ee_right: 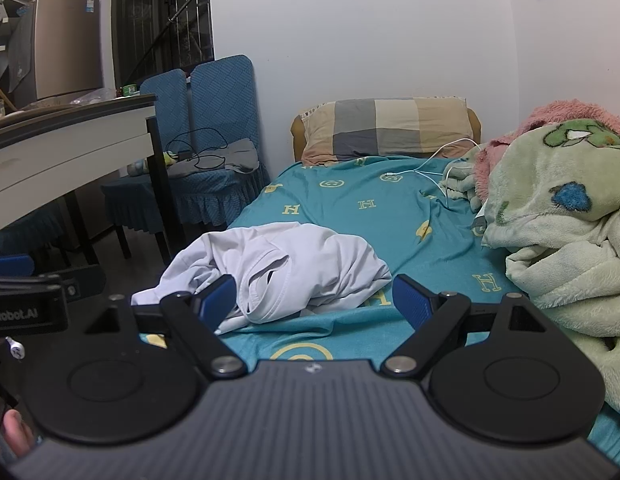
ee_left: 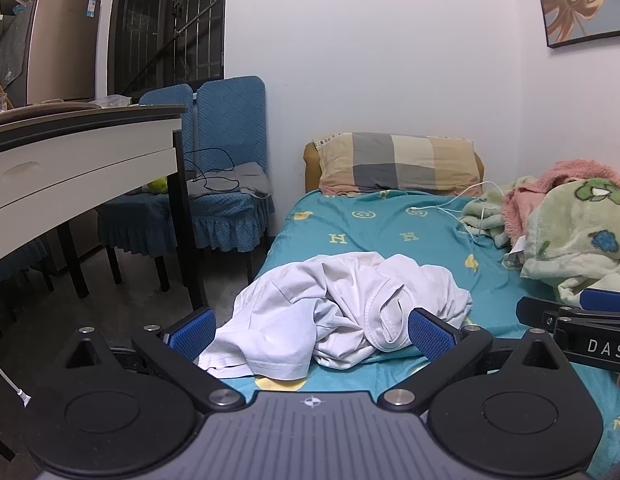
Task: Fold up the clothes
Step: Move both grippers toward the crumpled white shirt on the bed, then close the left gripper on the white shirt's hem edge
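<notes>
Home bedroom: bed (ee_right: pixel 350 200) with checked pillow (ee_right: pixel 386 128), fleece blanket (ee_right: pixel 558 216), covered chairs (ee_left: pixel 225 168), desk (ee_left: pixel 81 160).

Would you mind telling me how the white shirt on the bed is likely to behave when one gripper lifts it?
The white shirt lies crumpled in soft folds, so it will probably hang limp and unfurl rather than keep its shape. It looks thin, so likely light. Pinched at one point, it would probably trail across the sheet; both open grippers, left and right, may be needed.
</notes>
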Action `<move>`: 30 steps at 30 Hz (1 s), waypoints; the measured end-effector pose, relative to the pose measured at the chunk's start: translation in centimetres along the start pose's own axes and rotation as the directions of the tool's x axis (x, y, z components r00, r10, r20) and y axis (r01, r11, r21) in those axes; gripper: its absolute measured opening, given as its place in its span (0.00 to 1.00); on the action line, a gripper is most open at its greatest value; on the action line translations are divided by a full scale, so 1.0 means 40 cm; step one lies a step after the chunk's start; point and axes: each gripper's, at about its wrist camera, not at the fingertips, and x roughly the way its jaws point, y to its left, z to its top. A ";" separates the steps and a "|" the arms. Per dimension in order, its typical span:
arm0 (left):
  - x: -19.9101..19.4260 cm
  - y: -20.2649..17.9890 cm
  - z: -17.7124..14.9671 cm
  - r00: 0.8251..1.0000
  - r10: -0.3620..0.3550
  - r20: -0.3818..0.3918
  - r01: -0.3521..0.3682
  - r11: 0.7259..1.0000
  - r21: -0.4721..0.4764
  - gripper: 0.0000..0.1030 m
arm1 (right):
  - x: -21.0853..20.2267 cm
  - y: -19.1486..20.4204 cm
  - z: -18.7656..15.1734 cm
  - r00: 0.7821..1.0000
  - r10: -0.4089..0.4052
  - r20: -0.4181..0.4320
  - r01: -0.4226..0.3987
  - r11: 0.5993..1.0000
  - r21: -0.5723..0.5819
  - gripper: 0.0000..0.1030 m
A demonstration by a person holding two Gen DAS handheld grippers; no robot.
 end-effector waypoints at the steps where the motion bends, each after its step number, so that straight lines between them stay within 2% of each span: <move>1: 0.000 0.001 0.000 1.000 -0.003 0.000 0.003 1.000 -0.003 1.00 | 0.000 0.000 0.000 1.000 0.000 0.000 0.000 1.000 0.000 0.84; 10: 0.009 -0.001 -0.008 0.999 -0.031 -0.012 0.031 1.000 -0.004 1.00 | 0.000 -0.002 0.001 1.000 -0.002 0.002 0.002 1.000 0.006 0.84; 14: 0.041 -0.027 -0.001 1.000 -0.022 -0.002 0.022 0.996 0.090 0.99 | 0.000 -0.003 0.002 1.000 -0.015 0.002 0.015 1.000 0.011 0.84; 22: 0.281 -0.126 0.049 0.991 -0.085 -0.100 0.112 0.949 0.296 0.89 | 0.011 -0.026 -0.002 0.999 -0.042 -0.029 0.044 0.998 0.045 0.84; 26: 0.441 -0.158 0.051 0.977 -0.103 -0.188 0.155 0.945 0.289 0.80 | 0.020 -0.044 -0.003 0.999 -0.035 -0.041 0.038 0.996 0.078 0.84; 30: 0.553 -0.172 0.029 0.977 -0.109 -0.183 0.161 0.940 0.300 0.79 | 0.053 -0.051 -0.010 0.997 -0.061 -0.047 0.063 0.996 0.059 0.84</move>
